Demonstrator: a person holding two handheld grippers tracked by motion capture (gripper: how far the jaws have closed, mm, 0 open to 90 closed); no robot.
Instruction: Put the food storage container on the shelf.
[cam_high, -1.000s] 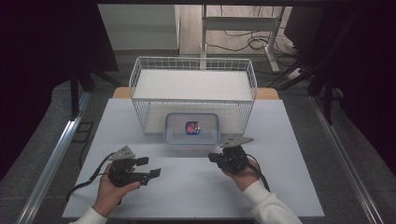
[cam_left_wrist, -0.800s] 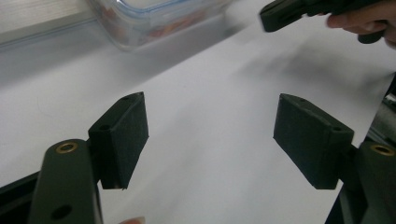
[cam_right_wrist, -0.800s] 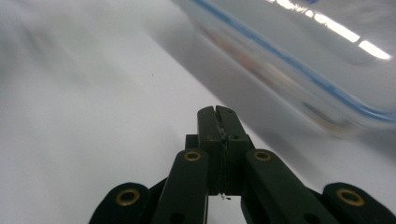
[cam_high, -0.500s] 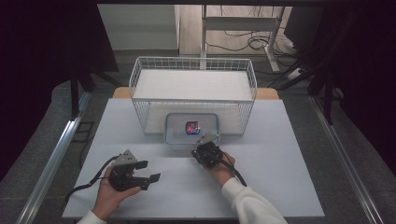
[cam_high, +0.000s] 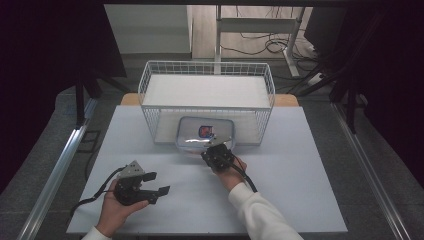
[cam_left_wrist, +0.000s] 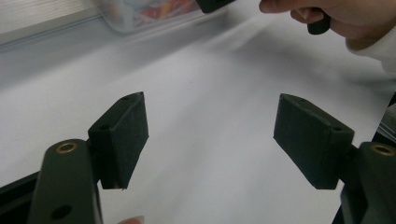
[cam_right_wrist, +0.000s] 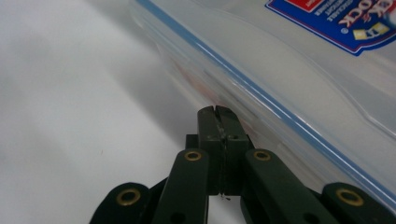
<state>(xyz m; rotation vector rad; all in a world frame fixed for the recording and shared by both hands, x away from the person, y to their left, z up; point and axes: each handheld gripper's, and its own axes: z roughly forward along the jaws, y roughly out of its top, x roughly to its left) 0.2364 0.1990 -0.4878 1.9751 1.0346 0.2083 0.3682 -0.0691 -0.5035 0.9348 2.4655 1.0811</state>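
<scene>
White tabletop (cam_high: 310, 165) spans the workspace, dark curtains closing in on both sides and a white wire basket (cam_high: 207, 102) standing at the far edge. Just in front of the basket's near wall lies a clear plastic container (cam_high: 205, 131) with a blue-edged lid and a red-and-blue label. From the bottom of the high view, the person's right forearm, in a white sleeve (cam_high: 255, 212), reaches diagonally forward, the hand wrapped around the right gripper (cam_high: 216, 150), whose tips point at the container's near edge. In the right gripper view its two black jaws are pressed flat together with nothing between them, their tips close against the container's side wall (cam_right_wrist: 280, 126) below the lid's blue seal; whether they actually touch the plastic cannot be told. The left hand (cam_high: 116, 210) stays low near the table's front left, palm cupped under the left gripper (cam_high: 159, 183), which is aimed rightward across the table, well apart from the container. In the left gripper view its pads (cam_left_wrist: 122, 135) stand wide apart over bare table, holding nothing, with the container (cam_left_wrist: 144, 11) far ahead.
</scene>
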